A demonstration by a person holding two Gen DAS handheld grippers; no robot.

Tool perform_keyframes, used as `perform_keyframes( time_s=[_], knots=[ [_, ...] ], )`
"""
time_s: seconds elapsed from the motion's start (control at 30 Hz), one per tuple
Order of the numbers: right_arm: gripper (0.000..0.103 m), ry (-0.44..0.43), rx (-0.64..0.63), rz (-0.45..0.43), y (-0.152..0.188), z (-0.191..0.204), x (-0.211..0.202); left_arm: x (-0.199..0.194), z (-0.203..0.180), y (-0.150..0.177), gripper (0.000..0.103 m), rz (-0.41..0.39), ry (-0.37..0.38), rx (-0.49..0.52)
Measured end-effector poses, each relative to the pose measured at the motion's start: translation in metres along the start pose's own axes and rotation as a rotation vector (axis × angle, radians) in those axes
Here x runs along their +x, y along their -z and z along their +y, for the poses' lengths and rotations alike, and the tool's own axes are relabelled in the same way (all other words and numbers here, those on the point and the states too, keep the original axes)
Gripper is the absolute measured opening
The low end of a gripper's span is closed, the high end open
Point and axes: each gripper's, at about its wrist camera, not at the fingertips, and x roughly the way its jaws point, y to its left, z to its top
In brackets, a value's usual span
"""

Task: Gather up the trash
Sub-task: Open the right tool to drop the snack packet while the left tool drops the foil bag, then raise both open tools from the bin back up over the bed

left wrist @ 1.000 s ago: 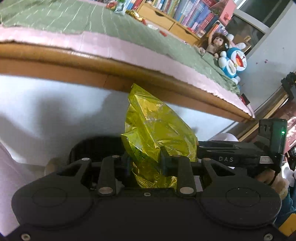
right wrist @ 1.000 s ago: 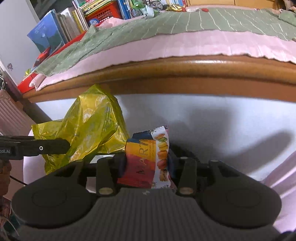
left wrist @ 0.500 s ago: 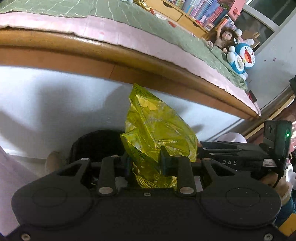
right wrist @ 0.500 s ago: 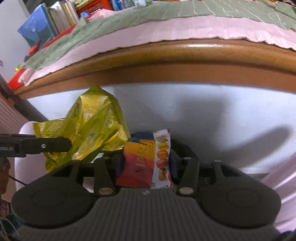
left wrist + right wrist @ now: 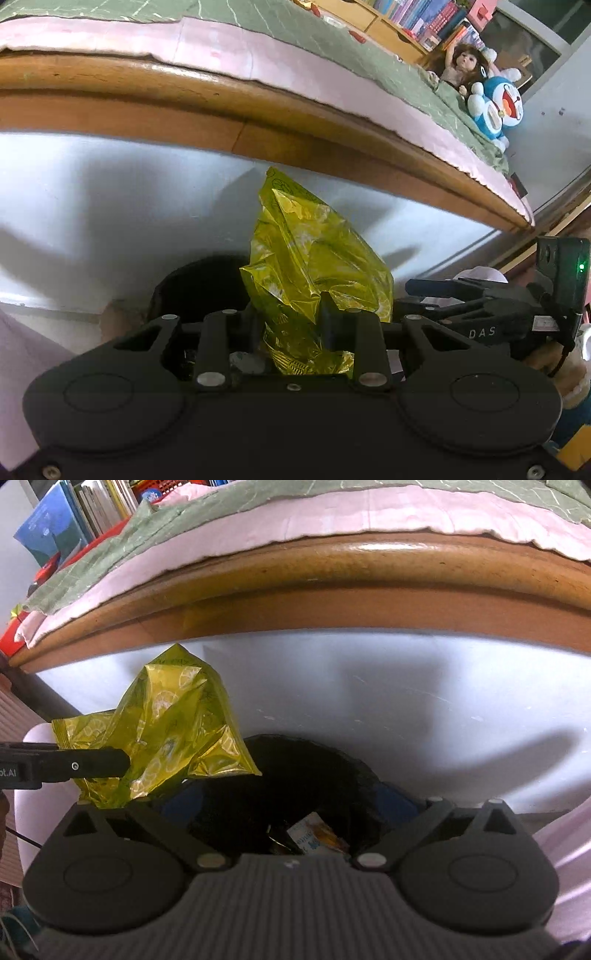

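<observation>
At the left, the left gripper [image 5: 290,325] is clenched on a crumpled yellow wrapper [image 5: 314,266] — the bag stands up between its fingers, just above the near left rim of the black trash bin [image 5: 314,760]. To its right, the right gripper [image 5: 288,830] is opening, jaws spread wide with nothing between them; below, a small colourful snack packet [image 5: 314,834] lies inside the bin. Beyond both — the wooden bed frame [image 5: 332,590] and the white panel under it.
</observation>
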Motion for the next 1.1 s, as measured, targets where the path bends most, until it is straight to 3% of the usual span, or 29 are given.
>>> perform_keyframes(
  time_s=[0.23,0.3,0.43,0.6,0.8,1.1],
  knots=[
    [0.103,0.019,0.027,0.016,0.004,-0.005,0.001,0.01,0.002,-0.002,0.031,0.021,-0.006,-0.005],
    [0.103,0.027,0.031,0.019,0.003,-0.005,0.003,0.012,0.0,-0.002,0.042,0.021,-0.017,0.008],
    [0.103,0.032,0.038,0.019,0.005,-0.01,0.0,0.016,-0.001,-0.003,0.084,0.018,-0.027,0.014],
    [0.103,0.028,0.034,0.017,0.007,-0.002,0.003,0.019,0.003,-0.002,0.101,0.023,-0.053,-0.005],
    [0.103,0.025,0.03,0.021,0.009,-0.003,0.002,0.023,0.006,0.001,0.103,0.045,-0.095,-0.009],
    [0.103,0.014,0.027,0.017,0.011,-0.002,0.001,0.025,0.001,0.003,0.103,0.065,-0.082,0.029]
  ],
)
